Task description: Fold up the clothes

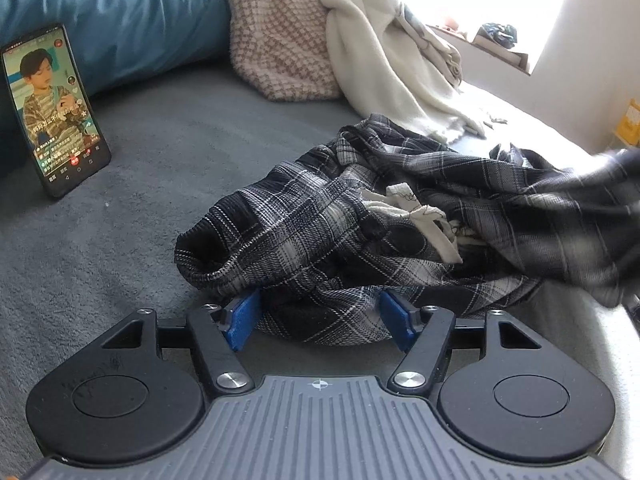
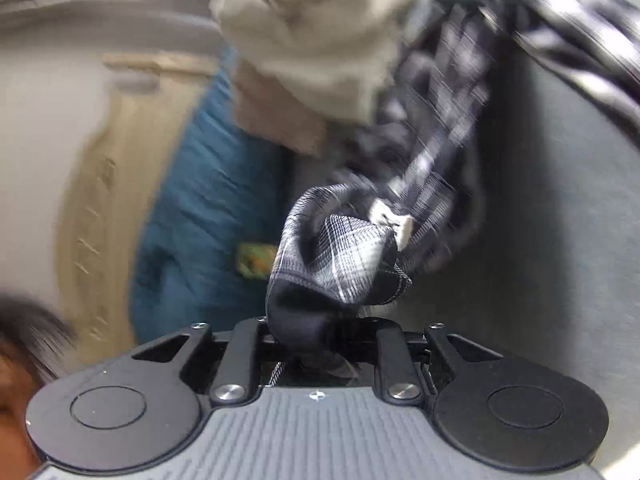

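Blue-padded left gripper (image 1: 320, 316) spread wide, its fingers flanking the near bulge of a woven black-and-white plaid garment (image 1: 360, 224) heaped on the grey fleecy bed (image 1: 132, 240). Beyond: checked knit (image 1: 280, 36), cream fleece (image 1: 380, 60), teal duvet (image 1: 120, 12), a propped phone (image 1: 56, 108) with tiny unreadable script. Right gripper (image 2: 316, 340), seen only from the blurred right wrist view, apparently clenched on a plaid fold (image 2: 340, 264).

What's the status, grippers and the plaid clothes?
Left gripper open, fingers straddling plaid garment on bed. Right gripper shut on plaid corner. Phone well clear.
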A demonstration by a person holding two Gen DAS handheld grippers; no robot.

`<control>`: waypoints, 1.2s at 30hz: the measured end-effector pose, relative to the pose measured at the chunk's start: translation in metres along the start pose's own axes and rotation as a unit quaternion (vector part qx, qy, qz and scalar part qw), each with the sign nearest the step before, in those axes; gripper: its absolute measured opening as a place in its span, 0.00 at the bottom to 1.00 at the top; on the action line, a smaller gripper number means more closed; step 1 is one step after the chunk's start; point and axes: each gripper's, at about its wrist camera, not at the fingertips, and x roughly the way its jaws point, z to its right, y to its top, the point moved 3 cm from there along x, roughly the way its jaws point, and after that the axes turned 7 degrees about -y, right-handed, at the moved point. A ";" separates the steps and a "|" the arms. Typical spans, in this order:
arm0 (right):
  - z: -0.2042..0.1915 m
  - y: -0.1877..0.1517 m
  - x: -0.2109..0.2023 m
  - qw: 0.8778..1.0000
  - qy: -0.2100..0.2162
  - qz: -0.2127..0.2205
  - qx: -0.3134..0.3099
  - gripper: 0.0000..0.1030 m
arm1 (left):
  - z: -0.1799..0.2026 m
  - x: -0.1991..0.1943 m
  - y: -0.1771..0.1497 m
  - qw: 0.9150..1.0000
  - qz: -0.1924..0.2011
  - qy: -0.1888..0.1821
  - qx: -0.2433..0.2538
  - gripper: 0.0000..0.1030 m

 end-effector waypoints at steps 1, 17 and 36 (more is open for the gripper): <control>-0.005 0.007 0.000 1.000 0.015 0.013 0.002 0.22 | 0.000 0.000 0.000 1.000 -0.001 0.001 0.000 0.64; 0.028 0.080 0.008 0.968 -0.100 0.227 -0.045 0.81 | 0.001 0.010 0.000 1.000 -0.005 -0.001 0.020 0.69; 0.063 0.041 0.055 0.968 -0.184 0.149 -0.085 0.08 | 0.007 0.017 0.002 1.000 -0.004 0.016 0.023 0.75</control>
